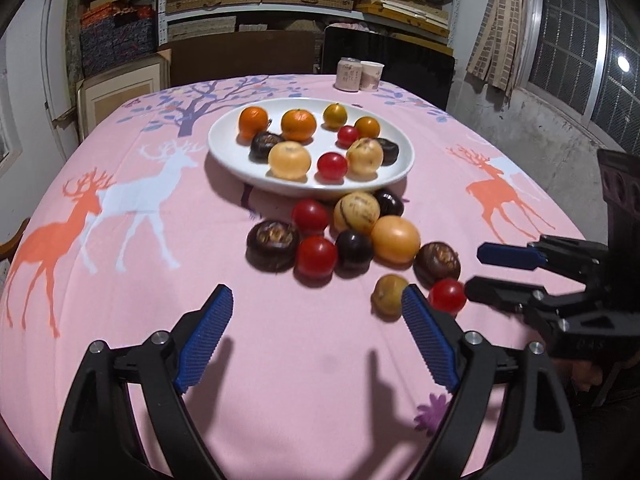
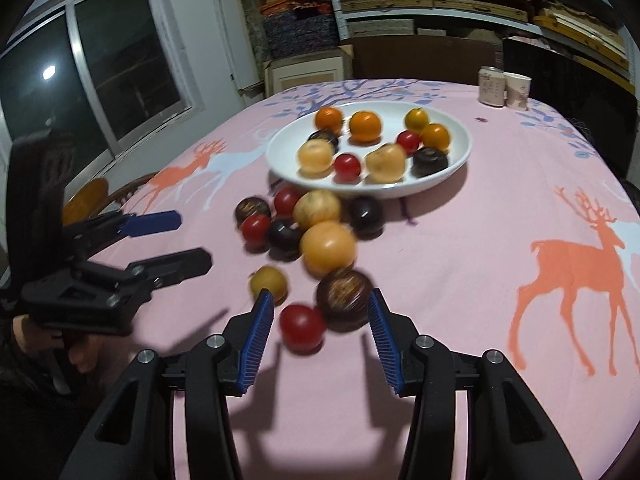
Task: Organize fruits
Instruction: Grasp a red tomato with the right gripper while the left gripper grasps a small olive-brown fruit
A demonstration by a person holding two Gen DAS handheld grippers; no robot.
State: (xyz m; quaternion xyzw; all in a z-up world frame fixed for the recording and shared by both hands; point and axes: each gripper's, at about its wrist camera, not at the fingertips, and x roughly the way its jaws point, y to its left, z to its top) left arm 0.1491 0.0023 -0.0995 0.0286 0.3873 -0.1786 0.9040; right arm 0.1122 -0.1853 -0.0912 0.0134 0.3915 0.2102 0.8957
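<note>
Red tomato (image 2: 301,326): smooth, soft, rolls; grip across its middle, gently
Right tool (image 2: 320,316): apart, tomato between, untouched
Left tool (image 1: 316,312): apart, empty

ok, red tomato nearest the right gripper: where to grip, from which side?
Probably across the red tomato at its widest girth, coming in from the near table edge, angled down. It is round and smooth, so any lower or higher the pads would slip. The open right gripper already faces it; the brown fruit sits close on one side, so keep that finger tight to the tomato.
</note>
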